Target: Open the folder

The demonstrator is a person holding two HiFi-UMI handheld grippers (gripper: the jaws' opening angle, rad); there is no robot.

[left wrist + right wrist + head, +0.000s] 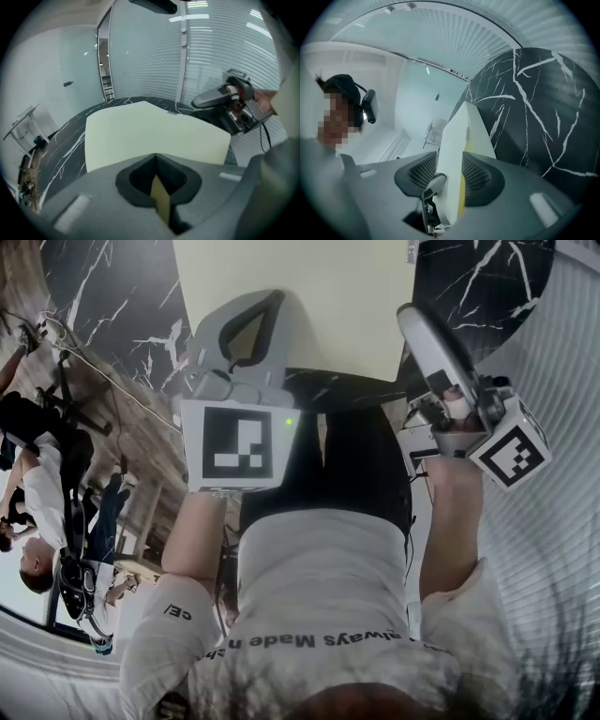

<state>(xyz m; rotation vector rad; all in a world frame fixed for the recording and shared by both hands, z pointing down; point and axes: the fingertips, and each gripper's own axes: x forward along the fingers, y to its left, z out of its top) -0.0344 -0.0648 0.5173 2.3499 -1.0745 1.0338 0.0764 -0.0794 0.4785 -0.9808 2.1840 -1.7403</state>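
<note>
Pale-yellow folder (154,133) lying on black marble table (65,140).
At left, the left gripper (156,161) is pinching a thin leaf at the folder's near edge; at right, the right gripper (450,164) is clamping the folder's side edge, pads pressing both faces.

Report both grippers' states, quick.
Left gripper: shut on the near edge of the cream folder.
Right gripper: shut on the folder's edge, with a pad against each face.
</note>
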